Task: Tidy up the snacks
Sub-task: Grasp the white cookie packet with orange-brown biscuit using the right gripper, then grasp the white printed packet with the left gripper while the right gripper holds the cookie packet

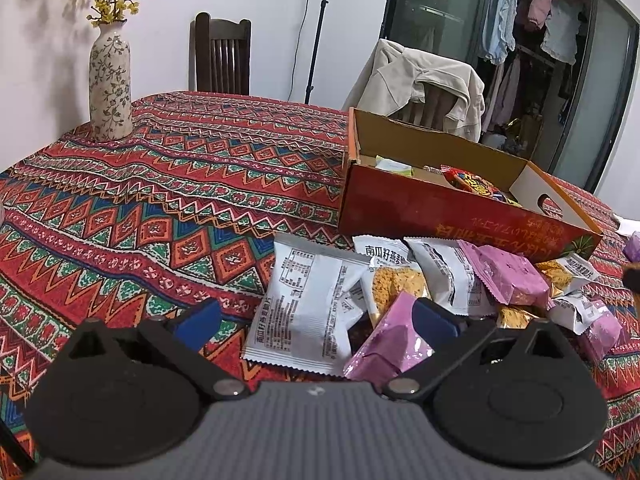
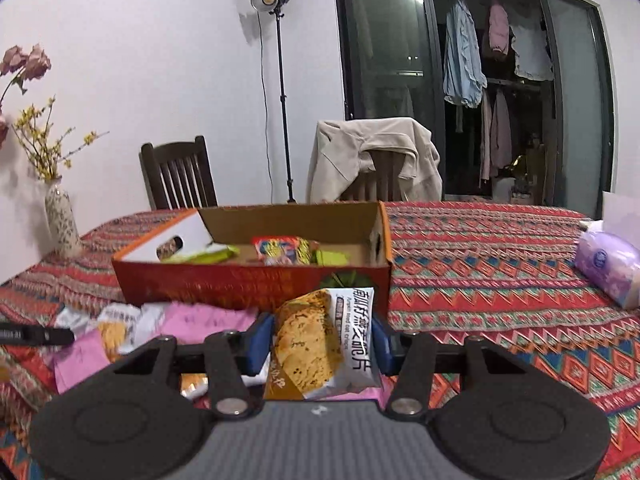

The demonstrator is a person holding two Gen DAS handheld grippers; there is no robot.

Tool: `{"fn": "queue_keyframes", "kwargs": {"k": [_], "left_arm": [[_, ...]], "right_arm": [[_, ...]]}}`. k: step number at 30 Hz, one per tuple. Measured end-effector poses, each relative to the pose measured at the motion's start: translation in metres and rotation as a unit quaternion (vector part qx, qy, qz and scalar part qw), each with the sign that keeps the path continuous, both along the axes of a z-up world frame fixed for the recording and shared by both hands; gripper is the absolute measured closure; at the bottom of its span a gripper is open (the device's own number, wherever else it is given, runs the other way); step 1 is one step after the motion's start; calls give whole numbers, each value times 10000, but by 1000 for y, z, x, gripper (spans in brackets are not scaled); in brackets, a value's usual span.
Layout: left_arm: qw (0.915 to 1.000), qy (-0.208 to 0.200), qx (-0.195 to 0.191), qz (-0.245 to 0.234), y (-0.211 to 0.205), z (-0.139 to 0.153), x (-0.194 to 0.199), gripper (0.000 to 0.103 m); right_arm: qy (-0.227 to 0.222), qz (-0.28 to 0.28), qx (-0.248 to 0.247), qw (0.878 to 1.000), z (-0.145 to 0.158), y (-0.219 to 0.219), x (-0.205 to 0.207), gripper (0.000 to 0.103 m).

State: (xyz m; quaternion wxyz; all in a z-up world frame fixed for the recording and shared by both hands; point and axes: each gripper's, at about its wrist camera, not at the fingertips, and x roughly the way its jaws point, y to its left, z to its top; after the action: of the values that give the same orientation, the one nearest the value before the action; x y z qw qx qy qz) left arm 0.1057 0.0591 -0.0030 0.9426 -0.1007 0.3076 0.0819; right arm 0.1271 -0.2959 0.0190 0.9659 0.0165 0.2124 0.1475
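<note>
A red cardboard box [image 1: 440, 212] [image 2: 248, 280] stands open on the patterned tablecloth with a few snack packets inside. In front of it lies a heap of white and pink snack packets [image 1: 400, 292] [image 2: 132, 320]. My right gripper [image 2: 322, 340] is shut on a white-and-yellow cracker packet [image 2: 320, 344], held upright above the heap just before the box. My left gripper [image 1: 316, 320] hangs open over the near edge of the heap, a white packet [image 1: 308, 304] lying between its blue pads and a pink packet [image 1: 388, 344] under the right pad [image 1: 436, 320].
A flowered vase [image 1: 110, 84] [image 2: 60, 220] with yellow blossoms stands at the table's far left. A purple tissue pack [image 2: 608, 268] lies at the right. Two chairs, one draped with a beige jacket [image 1: 420, 80], stand behind the table. A light stand [image 2: 280, 100] is by the wall.
</note>
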Motion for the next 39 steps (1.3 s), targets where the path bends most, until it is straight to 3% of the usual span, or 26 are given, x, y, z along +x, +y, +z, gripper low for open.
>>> {"fn": "queue_keyframes", "kwargs": {"k": [12,24,31,39], "left_arm": [[9999,74,133,27,-8,1,7,0],[9991,258,280,-199,-40,-8,17,0],[9987,282,411,81,-47,-6,22,0],[9952,331,539,747,-14,-3,33,0]], "right_arm": [[-41,-4,471,9989,-16,-1,16,53],[-84,129,283,9995,-22,6,10,52],[-107,201,284,9993,-22,6,6,52],[-143,248,293,9992,-22,5,4,52]]}}
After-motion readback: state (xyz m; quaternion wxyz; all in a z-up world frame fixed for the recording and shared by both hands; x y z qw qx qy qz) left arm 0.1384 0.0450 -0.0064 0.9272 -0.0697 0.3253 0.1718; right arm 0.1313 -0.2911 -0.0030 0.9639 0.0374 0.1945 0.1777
